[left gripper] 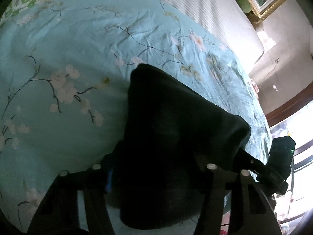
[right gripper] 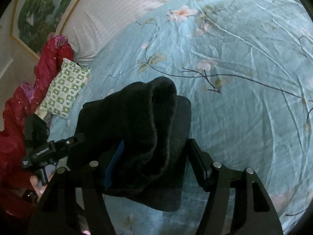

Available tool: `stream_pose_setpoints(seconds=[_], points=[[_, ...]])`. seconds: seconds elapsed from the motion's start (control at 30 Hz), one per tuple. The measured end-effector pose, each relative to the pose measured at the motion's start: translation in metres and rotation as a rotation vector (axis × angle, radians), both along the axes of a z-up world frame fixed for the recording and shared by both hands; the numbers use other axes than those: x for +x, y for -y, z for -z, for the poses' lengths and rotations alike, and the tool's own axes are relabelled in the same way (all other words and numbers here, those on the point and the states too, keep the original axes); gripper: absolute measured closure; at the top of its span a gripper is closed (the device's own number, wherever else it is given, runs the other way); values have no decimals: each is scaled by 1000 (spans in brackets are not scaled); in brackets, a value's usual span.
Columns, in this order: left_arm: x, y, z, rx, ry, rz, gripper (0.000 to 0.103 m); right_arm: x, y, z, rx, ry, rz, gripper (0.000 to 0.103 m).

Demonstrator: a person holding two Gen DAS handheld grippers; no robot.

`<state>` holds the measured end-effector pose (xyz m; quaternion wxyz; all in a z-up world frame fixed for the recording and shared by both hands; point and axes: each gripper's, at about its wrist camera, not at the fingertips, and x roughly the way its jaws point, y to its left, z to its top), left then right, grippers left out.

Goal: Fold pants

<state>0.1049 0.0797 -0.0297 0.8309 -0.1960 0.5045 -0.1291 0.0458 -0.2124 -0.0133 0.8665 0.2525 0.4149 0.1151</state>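
Black fleecy pants (right gripper: 140,137) bunched over the bed sheet (right gripper: 244,107), draped between both claws, right claw (right gripper: 156,168) part open with fabric on its left finger only, left claw (left gripper: 156,176) likely gripping, fingers hidden.

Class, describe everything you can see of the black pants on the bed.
The black pants are thick, soft and fuzzy-looking, bunched into a folded bundle with a rolled edge on top. They rest on the blue floral bedsheet. In both wrist views the cloth sits between the fingers of the left claw and the right claw; contact on the right claw's outer finger isn't visible.

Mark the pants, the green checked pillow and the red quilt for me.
pants (right gripper: 137,129): right wrist view, on the bunched fold.
green checked pillow (right gripper: 65,90): right wrist view, centre of its face.
red quilt (right gripper: 52,58): right wrist view, upper roll.
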Motion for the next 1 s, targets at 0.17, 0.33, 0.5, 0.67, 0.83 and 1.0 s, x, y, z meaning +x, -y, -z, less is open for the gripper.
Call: stream_pose_setpoints(seconds=[0.17,0.33,0.5,0.67,0.83,1.0], points=[[-4,5,-5,11,34,16,61,-1,-2,-2,10,9,-21,52],[-10,3,-17,6,64,4,69,-4,-11,-17,-27,55,-51,59],[-16,-3,-38,13,113,-14,70,2,-13,-36,-9,103,-77,62],[-14,-17,-59,52,168,-58,70,22,-30,-53,-19,144,-114,62],[-6,-38,-69,67,182,-109,69,47,-51,-63,-42,167,-157,62],[0,-54,-74,81,193,-151,69,69,-67,-68,-55,176,-189,62]])
